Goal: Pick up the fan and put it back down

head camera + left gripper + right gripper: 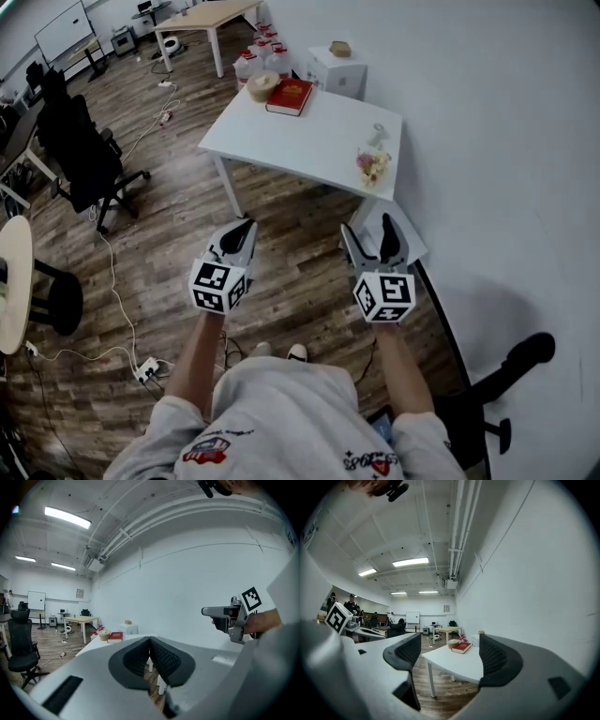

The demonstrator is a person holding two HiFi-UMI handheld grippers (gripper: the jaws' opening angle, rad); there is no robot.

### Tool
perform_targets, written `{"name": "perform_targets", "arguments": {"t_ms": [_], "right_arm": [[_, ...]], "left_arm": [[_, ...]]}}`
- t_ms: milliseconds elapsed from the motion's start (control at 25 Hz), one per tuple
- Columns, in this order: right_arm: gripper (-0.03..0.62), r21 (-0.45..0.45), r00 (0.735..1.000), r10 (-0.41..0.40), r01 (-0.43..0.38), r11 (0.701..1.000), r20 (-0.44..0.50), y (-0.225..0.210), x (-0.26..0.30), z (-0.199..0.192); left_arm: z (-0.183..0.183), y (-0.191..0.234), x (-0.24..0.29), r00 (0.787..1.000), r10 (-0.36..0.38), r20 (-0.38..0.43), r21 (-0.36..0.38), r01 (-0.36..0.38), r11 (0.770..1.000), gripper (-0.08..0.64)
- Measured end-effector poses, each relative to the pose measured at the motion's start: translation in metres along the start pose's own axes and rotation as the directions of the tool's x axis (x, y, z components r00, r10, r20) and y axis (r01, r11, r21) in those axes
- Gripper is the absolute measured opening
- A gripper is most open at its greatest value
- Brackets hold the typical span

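I cannot make out a fan for certain in any view. A white table [281, 141] stands ahead of me with a red book [290, 96], a round tan object [262, 86] and a small pink and yellow bundle in clear wrap [373, 161] on it. My left gripper [242, 223] hangs over the wooden floor, well short of the table, and its jaws meet with nothing between them [149, 641]. Level with it, to the right, my right gripper [367, 227] has its jaws wide apart and empty [450, 656], pointing at the table [459, 665].
A white wall runs along the right side. A white box [337, 70] and several bottles [258, 56] sit beyond the table. A black office chair [89, 159] stands at the left, and a power strip [147, 368] with cables lies on the floor near my feet.
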State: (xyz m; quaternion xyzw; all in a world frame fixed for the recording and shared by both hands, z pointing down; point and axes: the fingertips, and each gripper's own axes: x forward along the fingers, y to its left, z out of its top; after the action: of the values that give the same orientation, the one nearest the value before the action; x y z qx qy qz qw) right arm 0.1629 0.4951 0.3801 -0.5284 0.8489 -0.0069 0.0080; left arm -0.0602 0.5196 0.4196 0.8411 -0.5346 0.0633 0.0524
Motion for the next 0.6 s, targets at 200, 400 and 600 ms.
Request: {"name": "perform_targets", "arguments": {"t_ms": [200,400,600], "right_arm": [[0.376,0.01,0.999,0.032,-0.031,0.999,-0.018,0.0,-0.001,-0.013],[0.376,0.018,0.999,0.043,-0.043,0.999,-0.027,-0.002,0.007,-0.019],[0.376,0.017,0.998,0.042,-0.041,0.999,-0.036,-0.009,0.038,-0.027]], "left_arm": [[-0.009,-0.007,-0.004,1.0,0.023,-0.011,0.003,-0.023,1.0,0.005],[-0.009,0.0,-0.002,0.999,0.038,-0.015,-0.005,-0.038,0.999,0.005],[-0.013,0.019,0.026,0.999,0.036,-0.019,-0.01,-0.036,0.999,0.005]]}}
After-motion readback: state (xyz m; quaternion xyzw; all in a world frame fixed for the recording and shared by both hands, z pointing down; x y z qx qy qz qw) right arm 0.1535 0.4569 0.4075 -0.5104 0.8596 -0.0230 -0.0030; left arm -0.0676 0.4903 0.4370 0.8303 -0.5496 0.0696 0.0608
